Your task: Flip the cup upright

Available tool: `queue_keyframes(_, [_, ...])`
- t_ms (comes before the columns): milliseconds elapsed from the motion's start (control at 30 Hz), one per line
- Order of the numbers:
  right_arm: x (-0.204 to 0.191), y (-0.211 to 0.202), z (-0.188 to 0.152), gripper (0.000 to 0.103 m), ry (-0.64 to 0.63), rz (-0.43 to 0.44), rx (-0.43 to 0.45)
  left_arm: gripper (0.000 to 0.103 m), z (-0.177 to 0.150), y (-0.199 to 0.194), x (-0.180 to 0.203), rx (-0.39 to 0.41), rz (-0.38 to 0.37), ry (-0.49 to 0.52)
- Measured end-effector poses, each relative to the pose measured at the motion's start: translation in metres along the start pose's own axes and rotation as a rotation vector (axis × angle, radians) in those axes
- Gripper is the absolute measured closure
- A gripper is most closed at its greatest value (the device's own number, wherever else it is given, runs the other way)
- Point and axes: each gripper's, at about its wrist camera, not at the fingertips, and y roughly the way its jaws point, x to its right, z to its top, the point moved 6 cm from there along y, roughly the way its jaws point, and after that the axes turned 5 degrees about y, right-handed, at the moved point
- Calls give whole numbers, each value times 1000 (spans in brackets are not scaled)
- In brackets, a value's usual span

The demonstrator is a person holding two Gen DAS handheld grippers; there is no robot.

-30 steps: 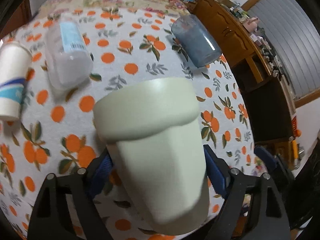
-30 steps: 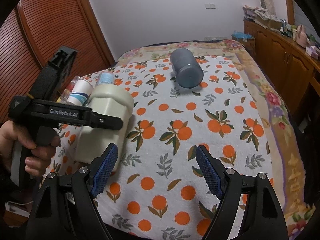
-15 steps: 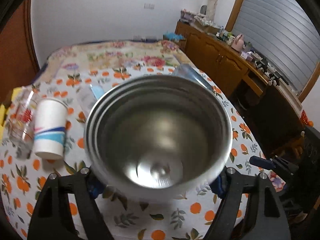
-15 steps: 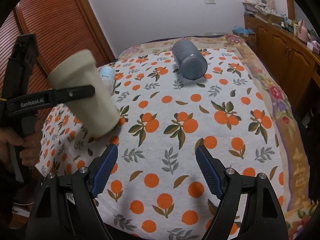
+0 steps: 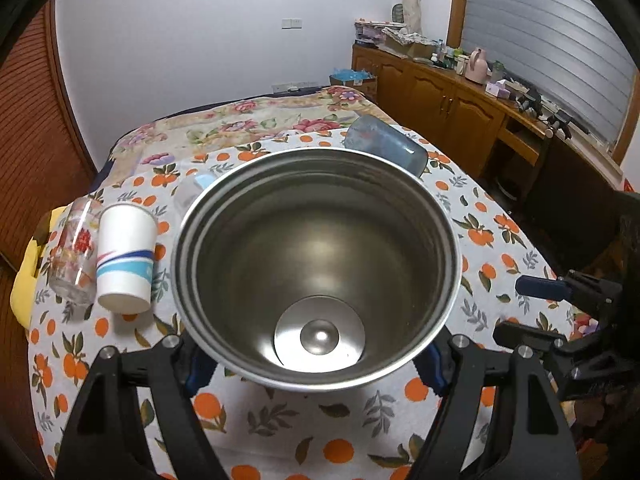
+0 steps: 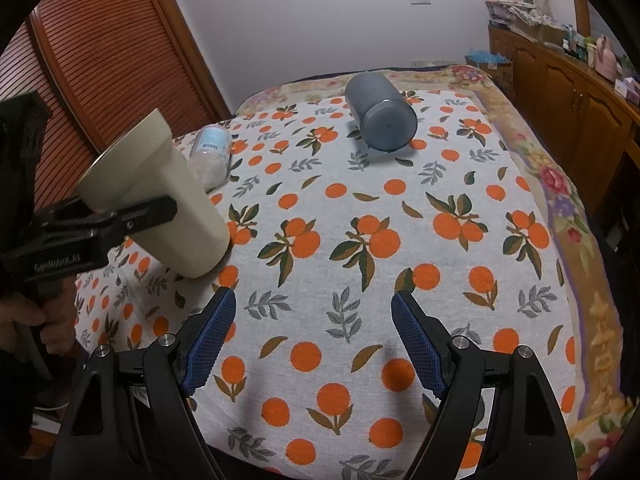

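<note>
My left gripper [image 5: 316,364] is shut on a cream tumbler with a steel inside [image 5: 316,264]. In the left wrist view its open mouth faces the camera and fills the middle. In the right wrist view the cream tumbler [image 6: 160,196] is tilted, mouth up and to the left, its base low over the orange-print cloth [image 6: 360,240], held by the left gripper [image 6: 132,220]. My right gripper [image 6: 312,340] is open and empty above the cloth's near part, right of the tumbler.
A grey-blue cup [image 6: 380,116] lies on its side at the far middle. A clear bottle with a blue label [image 6: 210,156] lies behind the tumbler. A white paper cup [image 5: 126,260] and a printed glass [image 5: 74,256] stand at the left. Wooden cabinets [image 5: 460,108] run along the right.
The left gripper has turned the tumbler from mouth-down to mouth tilted upward and lowered its base toward the cloth. The right gripper has barely moved.
</note>
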Motion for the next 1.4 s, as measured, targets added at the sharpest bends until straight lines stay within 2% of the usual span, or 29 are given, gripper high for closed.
queue_keyframes(667, [-26,-1,-2,21,-51,8,27,24,-23,-19,9,63,39,1])
queue_keyframes(1033, [-34,-1,-2,21,-63,17,30,21,-29,-17,13,57,59,11])
queue_keyframes(1400, [-40,-7,1,21,-79,6,70,17,-40,-35,3,103,56,-41])
